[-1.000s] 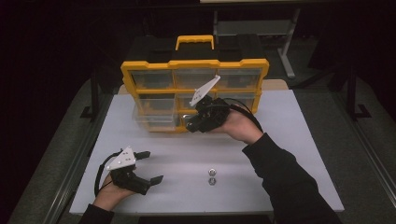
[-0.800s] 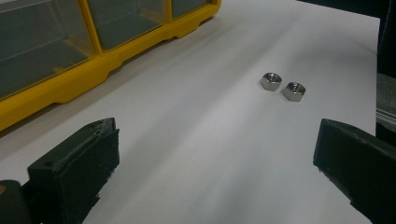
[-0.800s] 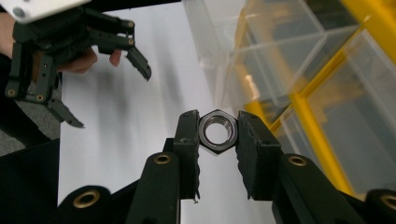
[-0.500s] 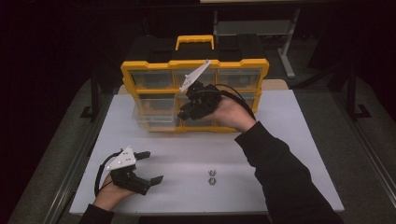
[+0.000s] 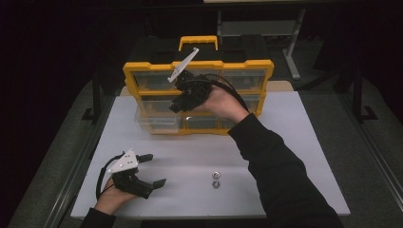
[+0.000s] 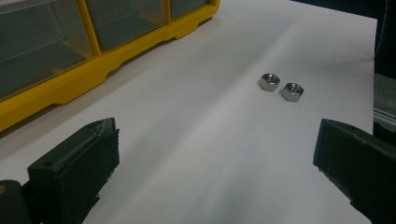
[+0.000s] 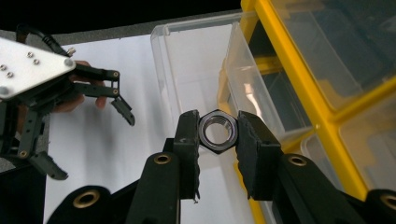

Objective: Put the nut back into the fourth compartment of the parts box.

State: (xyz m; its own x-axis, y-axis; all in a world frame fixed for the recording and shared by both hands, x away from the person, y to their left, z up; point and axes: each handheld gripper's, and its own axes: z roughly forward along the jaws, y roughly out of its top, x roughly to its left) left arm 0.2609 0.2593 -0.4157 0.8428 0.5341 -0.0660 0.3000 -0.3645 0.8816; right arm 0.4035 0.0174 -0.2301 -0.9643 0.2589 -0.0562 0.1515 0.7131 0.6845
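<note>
Resting low at the table's [image 5: 285, 156] near left corner, the left claw [image 5: 153, 168] stands spread and empty, two small hex nuts [image 6: 280, 87] lying loose on the white top beyond it. Further right, the right claw [image 7: 218, 135] pinches a larger hex nut [image 7: 218, 131] across opposite flats, above a pulled-out clear drawer [image 7: 196, 60] of the yellow organizer [image 5: 199, 71]. Steel, rigid and smooth, the nut looks likely to slip or twist unless gripped flat-to-flat like this.
</note>
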